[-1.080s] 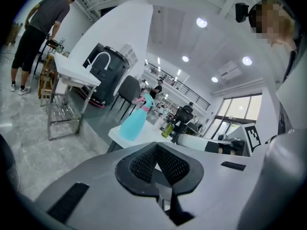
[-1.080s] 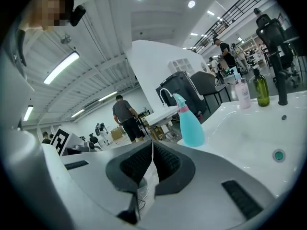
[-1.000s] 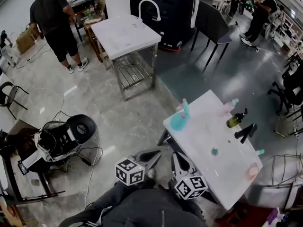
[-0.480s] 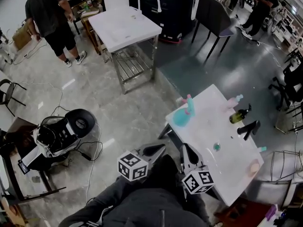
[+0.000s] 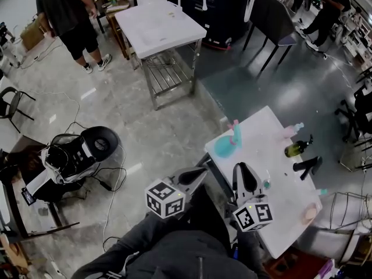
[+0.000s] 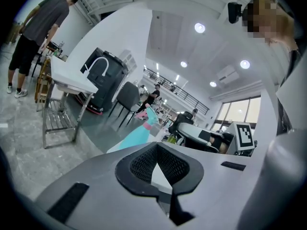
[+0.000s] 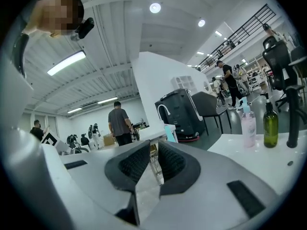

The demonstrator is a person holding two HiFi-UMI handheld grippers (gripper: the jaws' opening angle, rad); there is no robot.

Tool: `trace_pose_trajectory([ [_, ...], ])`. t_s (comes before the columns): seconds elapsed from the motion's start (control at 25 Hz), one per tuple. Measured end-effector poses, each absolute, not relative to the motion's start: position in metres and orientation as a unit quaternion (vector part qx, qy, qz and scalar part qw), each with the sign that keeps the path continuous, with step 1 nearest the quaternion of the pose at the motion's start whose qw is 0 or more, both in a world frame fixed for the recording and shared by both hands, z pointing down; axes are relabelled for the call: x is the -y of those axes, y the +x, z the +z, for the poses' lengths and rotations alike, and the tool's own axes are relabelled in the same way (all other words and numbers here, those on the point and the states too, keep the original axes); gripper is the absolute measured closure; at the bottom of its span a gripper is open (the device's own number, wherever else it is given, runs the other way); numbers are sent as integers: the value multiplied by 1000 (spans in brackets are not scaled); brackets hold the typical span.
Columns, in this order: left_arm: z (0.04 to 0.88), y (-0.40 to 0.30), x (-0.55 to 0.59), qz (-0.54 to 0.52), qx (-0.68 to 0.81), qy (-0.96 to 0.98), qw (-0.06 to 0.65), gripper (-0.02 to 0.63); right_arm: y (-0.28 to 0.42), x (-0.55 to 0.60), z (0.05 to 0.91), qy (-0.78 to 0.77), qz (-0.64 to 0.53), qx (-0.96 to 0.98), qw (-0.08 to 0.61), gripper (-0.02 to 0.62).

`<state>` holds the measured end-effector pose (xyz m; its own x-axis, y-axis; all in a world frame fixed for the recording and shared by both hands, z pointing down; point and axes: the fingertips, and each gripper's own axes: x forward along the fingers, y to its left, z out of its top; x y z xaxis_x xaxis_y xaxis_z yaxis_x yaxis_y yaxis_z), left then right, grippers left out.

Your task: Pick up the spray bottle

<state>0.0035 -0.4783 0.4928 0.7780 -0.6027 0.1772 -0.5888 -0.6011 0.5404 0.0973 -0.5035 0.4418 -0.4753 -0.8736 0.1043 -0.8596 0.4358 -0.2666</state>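
Observation:
The spray bottle (image 5: 226,145) is teal with a pink collar. It stands upright at the near left corner of the white table (image 5: 273,156). The left gripper view shows it past the jaws as a teal body (image 6: 138,136). In the right gripper view only a teal sliver of the spray bottle (image 7: 170,132) shows above the jaws. My left gripper (image 5: 197,175) is shut and empty, off the table's left edge, short of the bottle. My right gripper (image 5: 243,171) is shut and empty over the table's near part, just right of the bottle.
On the table stand a dark green bottle (image 5: 296,148), a pink pump bottle (image 5: 290,131), a black object (image 5: 305,166) and a peach item (image 5: 310,213). A steel sink table (image 5: 160,28) and a person (image 5: 64,13) are farther off. A chair with cables (image 5: 78,156) stands on the left.
Both grippers have moved forward and up toward the white table. The right one now reaches over its near edge. Both stay shut.

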Motion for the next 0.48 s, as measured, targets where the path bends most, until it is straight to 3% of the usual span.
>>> trace_pose_trajectory([
  [0.12, 485, 8, 494, -14, 338, 895, 290, 600, 96, 519, 432, -498, -130, -857, 28, 566],
  [0.24, 478, 13, 507, -16, 342, 896, 282, 600, 93, 531, 423, -484, -121, -866, 37, 489],
  [0.48, 470, 17, 526, -24, 360, 890, 278, 600, 86, 557, 428, -472, -110, -874, 40, 407],
])
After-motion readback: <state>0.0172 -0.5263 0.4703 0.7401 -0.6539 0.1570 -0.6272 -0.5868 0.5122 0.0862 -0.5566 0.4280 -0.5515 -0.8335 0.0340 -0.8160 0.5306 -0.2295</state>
